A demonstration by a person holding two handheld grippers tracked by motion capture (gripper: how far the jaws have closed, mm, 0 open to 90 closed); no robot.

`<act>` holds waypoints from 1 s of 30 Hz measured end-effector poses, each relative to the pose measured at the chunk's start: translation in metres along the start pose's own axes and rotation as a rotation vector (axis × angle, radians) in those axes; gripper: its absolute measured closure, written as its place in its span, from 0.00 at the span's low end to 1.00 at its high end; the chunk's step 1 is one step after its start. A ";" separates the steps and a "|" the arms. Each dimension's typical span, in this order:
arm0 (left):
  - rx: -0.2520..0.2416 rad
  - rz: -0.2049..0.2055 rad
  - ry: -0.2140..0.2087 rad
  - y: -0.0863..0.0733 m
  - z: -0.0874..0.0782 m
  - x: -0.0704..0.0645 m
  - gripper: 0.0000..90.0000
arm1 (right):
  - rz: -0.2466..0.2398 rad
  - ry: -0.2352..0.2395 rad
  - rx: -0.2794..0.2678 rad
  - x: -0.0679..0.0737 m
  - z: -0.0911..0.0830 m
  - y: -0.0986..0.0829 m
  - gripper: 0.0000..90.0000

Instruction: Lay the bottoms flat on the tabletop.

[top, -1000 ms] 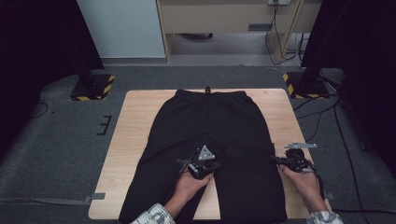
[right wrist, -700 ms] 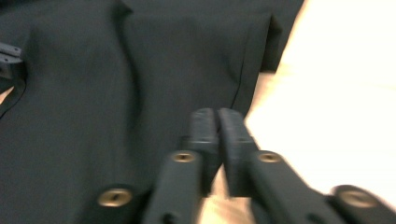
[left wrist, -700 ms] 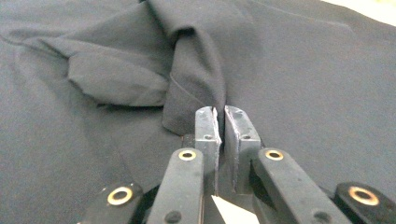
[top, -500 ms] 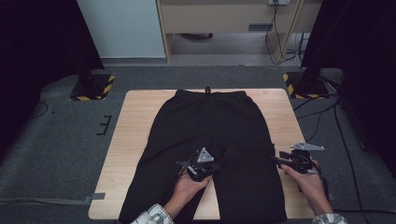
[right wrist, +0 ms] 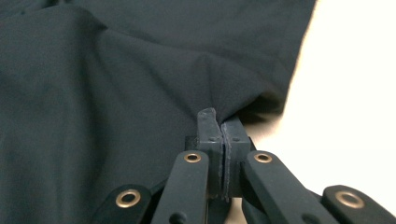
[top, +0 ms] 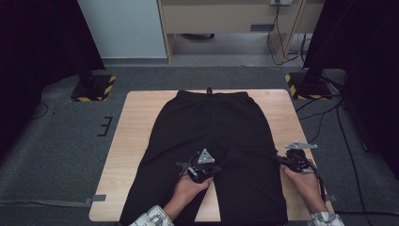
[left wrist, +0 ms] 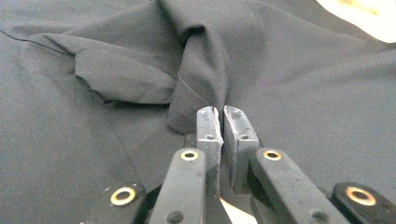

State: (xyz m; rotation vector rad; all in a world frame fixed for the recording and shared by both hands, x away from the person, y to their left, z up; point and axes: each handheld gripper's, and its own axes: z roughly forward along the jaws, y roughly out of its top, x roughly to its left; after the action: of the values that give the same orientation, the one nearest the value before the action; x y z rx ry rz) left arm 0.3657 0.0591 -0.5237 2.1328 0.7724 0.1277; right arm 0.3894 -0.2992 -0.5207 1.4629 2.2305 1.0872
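Lying flat on the table [top: 136, 141], the trousers [top: 211, 127] are spread with the waistband at the far edge and the two legs running toward the person, their cuffs reaching the near edge. At the crotch, where the legs part, the left gripper [top: 201, 170] sits low on the cloth; in the left gripper view its jaws are pressed nearly together around a raised fold of the black fabric [left wrist: 205, 88], which bunches up just ahead of the tips [left wrist: 219, 122] and puckers into creases to one side. At the outer seam of the right leg, level with the crotch, the right gripper [top: 291, 160] meets the trousers' edge where it borders the bare table; in the right gripper view its jaws are closed tight on that edge [right wrist: 219, 122], and the cloth [right wrist: 140, 93] rises in a small peak from the pinch, with pale tabletop [right wrist: 345, 102] beside it. Both hands [top: 186, 190] grip their tools from the near side of the table, plaid sleeves [top: 150, 217] showing at the wrists
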 end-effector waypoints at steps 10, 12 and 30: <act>0.038 0.018 -0.032 -0.008 -0.003 -0.009 0.92 | -0.011 0.077 0.045 0.004 -0.035 -0.026 0.98; 0.034 0.020 -0.027 -0.010 -0.003 -0.013 0.87 | -0.005 0.089 0.044 0.006 -0.035 -0.028 0.82; -0.084 -0.004 0.123 0.028 -0.029 0.018 0.74 | -0.018 -0.025 0.047 0.037 -0.043 -0.049 0.49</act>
State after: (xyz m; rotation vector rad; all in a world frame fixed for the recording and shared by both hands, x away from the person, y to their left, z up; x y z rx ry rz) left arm 0.3839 0.0765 -0.4877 2.0589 0.8278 0.2865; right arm 0.3148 -0.2964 -0.5189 1.4635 2.2622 1.0118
